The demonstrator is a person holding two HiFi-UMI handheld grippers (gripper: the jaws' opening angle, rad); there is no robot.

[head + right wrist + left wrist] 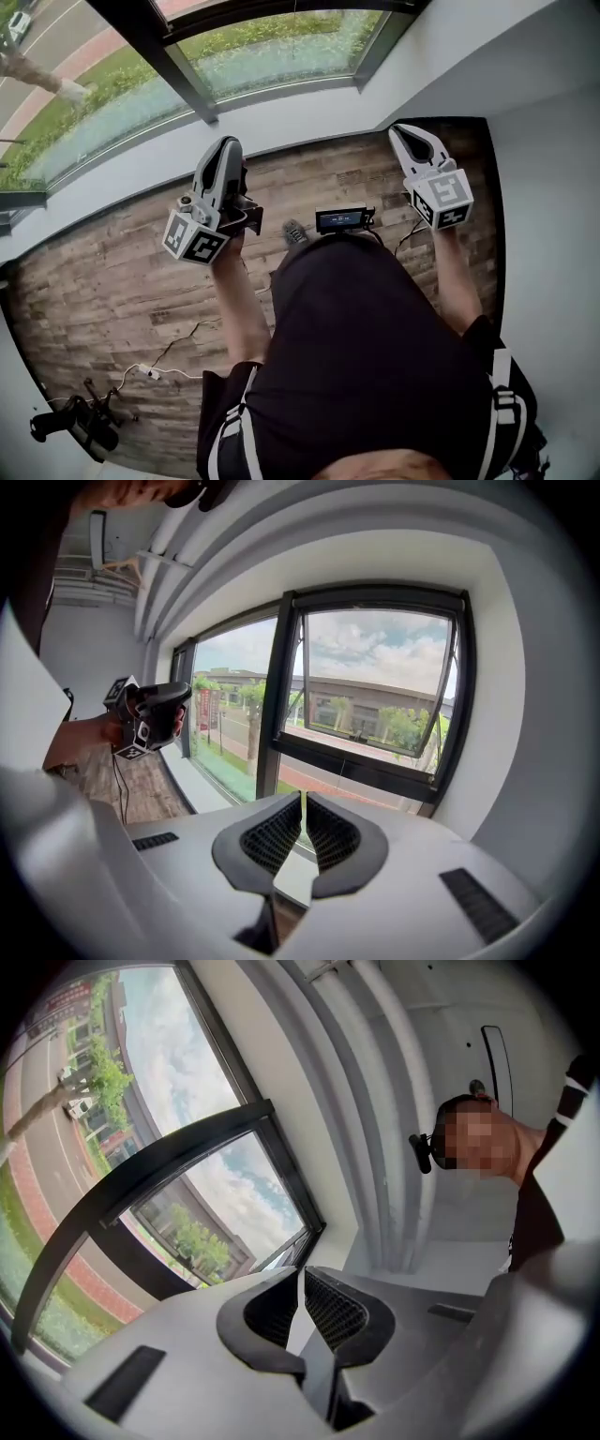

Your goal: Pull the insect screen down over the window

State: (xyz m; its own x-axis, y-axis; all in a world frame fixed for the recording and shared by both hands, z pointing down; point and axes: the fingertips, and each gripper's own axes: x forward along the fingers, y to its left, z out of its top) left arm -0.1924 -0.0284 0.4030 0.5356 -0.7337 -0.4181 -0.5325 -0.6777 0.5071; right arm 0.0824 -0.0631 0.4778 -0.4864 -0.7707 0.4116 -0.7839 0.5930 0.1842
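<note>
Our black shirt [375, 356] is nearest, over rough wooden floor planks [122, 281]. We hold the left gripper [228, 143] and the right gripper [400, 129] both closed and empty, toward the dark-framed window [272, 47] ahead; its insect screen we cannot make out.

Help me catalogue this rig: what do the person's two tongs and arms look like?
The left tongs and right tongs are pale grey shells with black, mesh-textured pads. Each carries a white cube of black square markers. The person wears a black short-sleeved top with black-and-white straps.
</note>
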